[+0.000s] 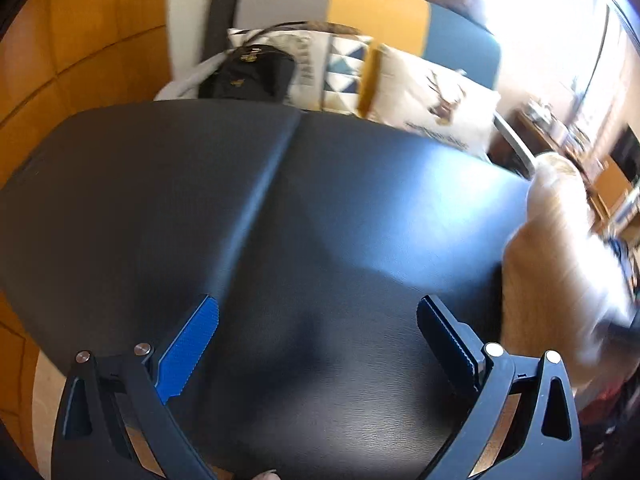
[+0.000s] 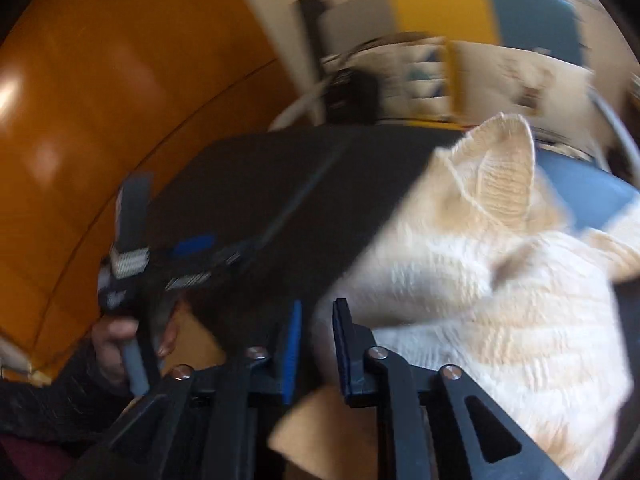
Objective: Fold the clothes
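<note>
You are holding the left gripper [image 1: 316, 344] over the black padded table [image 1: 320, 208], with its blue-padded fingers [image 1: 192, 344] spread wide and nothing lying between them; only the dark tabletop is showing in the gap. A seam [image 1: 260, 200] is running across the table surface ahead of that gripper.

The cream knitted sweater [image 2: 480, 280] is lying bunched at the right-hand end of the table, partly hanging over the edge, and one open cuff or neck opening is sticking up toward the right wrist camera. In the left wrist view the same sweater is showing only as a pale blurred mass at the right edge of the table.

Your right gripper [image 2: 316, 344] is sitting at the near edge of the sweater with its jaws only narrowly apart. The picture is smeared here, so it is hard to say whether any knit is being pinched; the pads seem to be standing free of the fabric, with pale cloth just behind the gap.

In the right wrist view your left hand [image 2: 120, 340] is gripping the handle of the other gripper at the lower left, a dark sleeve [image 2: 60, 396] covering the wrist.

Beyond the table a black bag [image 1: 248, 76] and patterned cushions [image 1: 432, 100] are resting on a couch.
</note>
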Demonstrator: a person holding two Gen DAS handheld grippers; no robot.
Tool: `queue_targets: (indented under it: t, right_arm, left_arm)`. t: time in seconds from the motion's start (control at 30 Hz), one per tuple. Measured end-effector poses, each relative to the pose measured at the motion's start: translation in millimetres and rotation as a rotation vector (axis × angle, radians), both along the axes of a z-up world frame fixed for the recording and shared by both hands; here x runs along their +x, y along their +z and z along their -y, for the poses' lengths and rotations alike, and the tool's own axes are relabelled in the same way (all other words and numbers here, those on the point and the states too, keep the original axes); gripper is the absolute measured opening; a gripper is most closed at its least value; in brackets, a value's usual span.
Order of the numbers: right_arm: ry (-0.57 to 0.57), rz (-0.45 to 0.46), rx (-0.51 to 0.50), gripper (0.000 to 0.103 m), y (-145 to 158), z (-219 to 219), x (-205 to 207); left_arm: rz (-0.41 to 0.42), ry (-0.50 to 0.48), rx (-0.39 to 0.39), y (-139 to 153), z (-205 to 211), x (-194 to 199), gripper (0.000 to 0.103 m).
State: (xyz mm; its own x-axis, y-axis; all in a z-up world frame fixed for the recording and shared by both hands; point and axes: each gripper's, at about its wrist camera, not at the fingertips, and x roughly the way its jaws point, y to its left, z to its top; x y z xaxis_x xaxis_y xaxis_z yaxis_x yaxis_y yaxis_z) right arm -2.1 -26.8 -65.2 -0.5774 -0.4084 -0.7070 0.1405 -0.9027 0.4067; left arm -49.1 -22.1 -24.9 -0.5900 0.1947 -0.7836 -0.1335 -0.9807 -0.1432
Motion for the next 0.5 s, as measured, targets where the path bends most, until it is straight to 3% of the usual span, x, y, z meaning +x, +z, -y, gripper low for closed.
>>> queue_targets:
  t: [0.1, 0.17, 0.27, 0.37, 0.43, 0.5]
  right_arm:
    - [0.181, -0.001, 0.003, 0.023, -11, 64, -6]
    - [0.183, -0.005, 0.055, 0.024, -8, 64, 0]
    - [0.049, -0.019, 0.050, 0.025, 3, 14, 19]
    - [-0.199, 0.000, 0.124, 0.028, 9, -65, 47]
    - [-0.329, 0.041, 0.198, 0.030, 7, -113, 56]
    - [-0.371, 0.108, 0.315, 0.031, 0, -145, 52]
  left_arm:
    - [-0.022, 0.048, 0.013, 7, 27, 5, 0.101]
    - [-0.034, 0.070, -0.014, 5, 39, 9, 0.101]
    - [-0.035, 0.090, -0.033, -2, 53, 14, 0.101]
    - [-0.006, 0.077, -0.010, -12, 57, 12, 0.101]
    - [0.047, 0.044, 0.052, -19, 48, 5, 0.101]
    - [0.107, -0.009, 0.143, -26, 33, 1, 0.101]
